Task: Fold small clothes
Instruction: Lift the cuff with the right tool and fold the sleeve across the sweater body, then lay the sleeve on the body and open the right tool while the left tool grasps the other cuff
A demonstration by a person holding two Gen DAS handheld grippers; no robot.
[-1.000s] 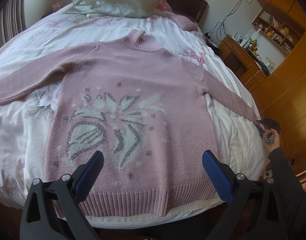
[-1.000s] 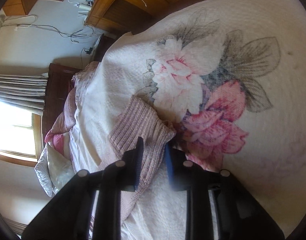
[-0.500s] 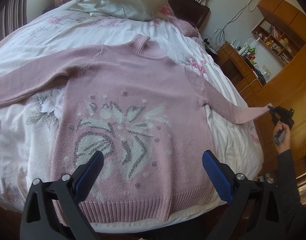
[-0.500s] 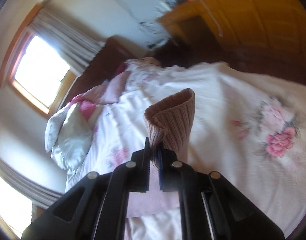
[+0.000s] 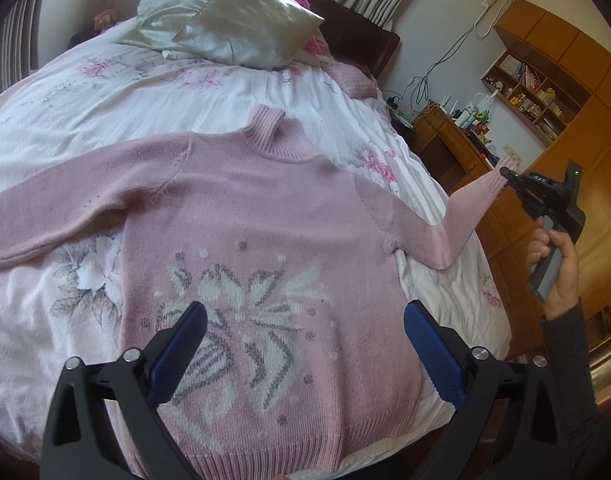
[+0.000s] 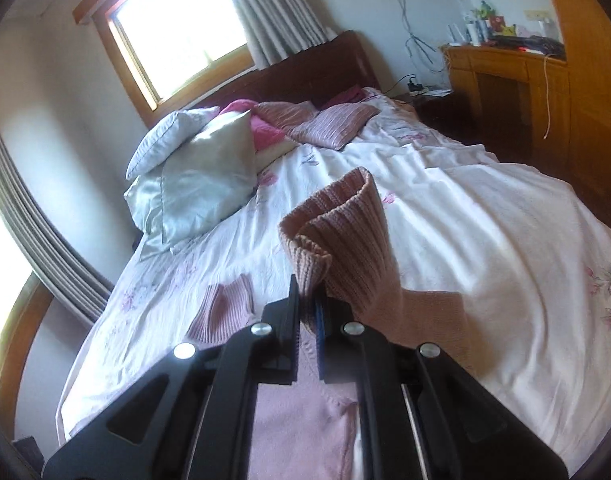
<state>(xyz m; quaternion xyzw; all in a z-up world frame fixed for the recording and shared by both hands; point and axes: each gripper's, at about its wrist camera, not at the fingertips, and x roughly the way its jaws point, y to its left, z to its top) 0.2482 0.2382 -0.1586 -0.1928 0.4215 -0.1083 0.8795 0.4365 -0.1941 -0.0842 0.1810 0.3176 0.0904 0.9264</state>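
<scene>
One pink sweater point(image 5: 265, 232) lies flat on the bed point(image 5: 105, 92), front side up. The right gripper point(image 6: 307, 308) has its jaws pinched tight on the sleeve cuff point(image 6: 341, 240). A second ago that cuff lay on the bed by the big printed flower. Now it is lifted high, and the sleeve point(image 5: 457, 216) hangs in the air off the bed's side. The left gripper point(image 5: 305, 344) hovers over the sweater's bottom part with its jaws wide apart, the same as before. Two shiny pillows point(image 5: 233, 20) sit at the head of the bed.
</scene>
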